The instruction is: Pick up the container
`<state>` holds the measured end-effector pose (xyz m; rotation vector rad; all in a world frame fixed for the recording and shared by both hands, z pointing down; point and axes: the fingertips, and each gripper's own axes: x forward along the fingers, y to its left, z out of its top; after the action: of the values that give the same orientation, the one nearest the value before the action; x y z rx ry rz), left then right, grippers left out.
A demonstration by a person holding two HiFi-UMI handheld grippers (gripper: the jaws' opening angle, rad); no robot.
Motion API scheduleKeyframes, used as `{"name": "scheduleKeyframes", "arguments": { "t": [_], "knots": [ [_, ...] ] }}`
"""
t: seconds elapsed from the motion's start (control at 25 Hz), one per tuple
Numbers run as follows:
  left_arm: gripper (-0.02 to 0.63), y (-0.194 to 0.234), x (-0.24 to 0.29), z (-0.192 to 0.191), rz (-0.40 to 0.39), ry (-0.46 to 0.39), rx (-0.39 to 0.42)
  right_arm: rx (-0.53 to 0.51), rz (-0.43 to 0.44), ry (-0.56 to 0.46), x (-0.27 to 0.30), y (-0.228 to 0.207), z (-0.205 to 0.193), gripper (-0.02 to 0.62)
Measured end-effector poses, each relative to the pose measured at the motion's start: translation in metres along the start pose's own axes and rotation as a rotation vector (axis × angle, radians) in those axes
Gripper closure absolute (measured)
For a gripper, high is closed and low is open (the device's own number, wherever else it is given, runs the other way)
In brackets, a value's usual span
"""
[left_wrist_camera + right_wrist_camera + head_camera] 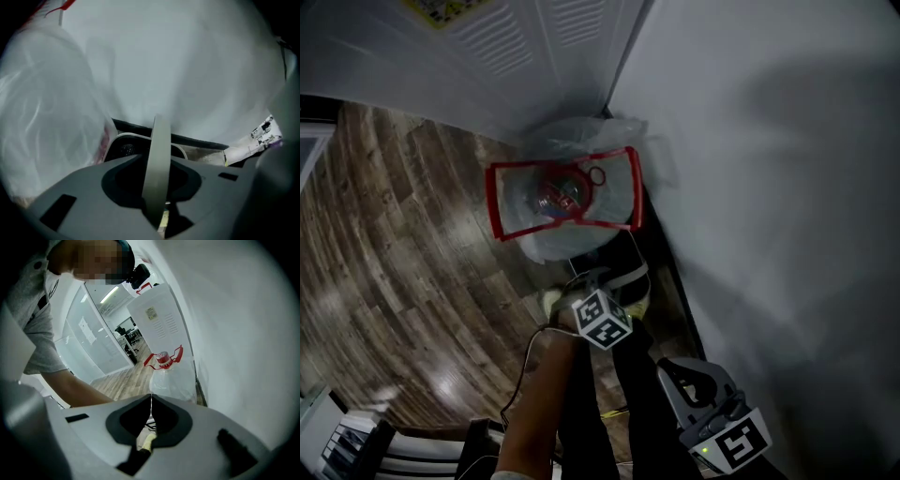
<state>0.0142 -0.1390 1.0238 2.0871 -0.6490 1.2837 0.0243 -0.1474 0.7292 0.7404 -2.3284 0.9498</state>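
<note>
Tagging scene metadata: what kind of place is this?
Likely an office: glass partitions with desk chairs behind them, a white vented locker, and a wood-look floor.

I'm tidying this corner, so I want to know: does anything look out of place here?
Yes. A pale container sits low by the baseboard, beside the open trash bag rather than in it; the left gripper has its rim between the jaws. A crumpled paper scrap also lies by the wall.

Container [157,154] beside bag [572,211], against wall [769,187]
</note>
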Motion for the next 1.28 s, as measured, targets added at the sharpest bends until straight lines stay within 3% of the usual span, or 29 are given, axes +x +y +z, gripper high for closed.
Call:
{"name": "scheduleKeyframes", "arguments": {
  "t": [0.16,0.24,0.36,0.44,0.56,0.76,0.88,0.96,1.28],
  "knots": [
    [0.548,-0.015,0.017,0.006,-0.038,0.133,0.024,-0.005,0.006,0.01,-0.001,0.0,-0.006,0.571],
    [0.584,-0.028,0.017,-0.003,-0.1,0.182,0.042,-0.01,0.009,0.005,-0.001,0.0,-0.004,0.571],
    [0.592,-0.05,0.005,-0.008,-0.227,0.162,0.058,-0.017,0.017,-0.012,-0.004,0.008,0.005,0.571],
    [0.592,-0.059,-0.002,-0.011,-0.276,0.158,0.019,-0.033,0.022,-0.025,-0.006,0.015,0.014,0.571],
    [0.592,-0.064,-0.011,-0.022,-0.301,0.157,-0.171,-0.05,0.023,-0.026,-0.013,0.023,0.023,0.571],
    [0.592,-0.062,-0.043,-0.059,-0.264,0.17,-0.536,-0.108,0.012,-0.016,-0.022,0.03,0.035,0.571],
    [0.592,-0.064,-0.074,-0.07,-0.271,0.097,-0.739,-0.136,0.017,-0.045,-0.029,0.044,0.055,0.571],
    [0.592,-0.067,-0.099,-0.076,-0.256,0.057,-0.806,-0.151,0.018,-0.06,-0.038,0.056,0.07,0.571],
    [0.592,-0.078,-0.212,-0.086,-0.183,0.011,-0.912,-0.237,-0.007,-0.096,-0.086,0.102,0.138,0.571]
  ]
}}
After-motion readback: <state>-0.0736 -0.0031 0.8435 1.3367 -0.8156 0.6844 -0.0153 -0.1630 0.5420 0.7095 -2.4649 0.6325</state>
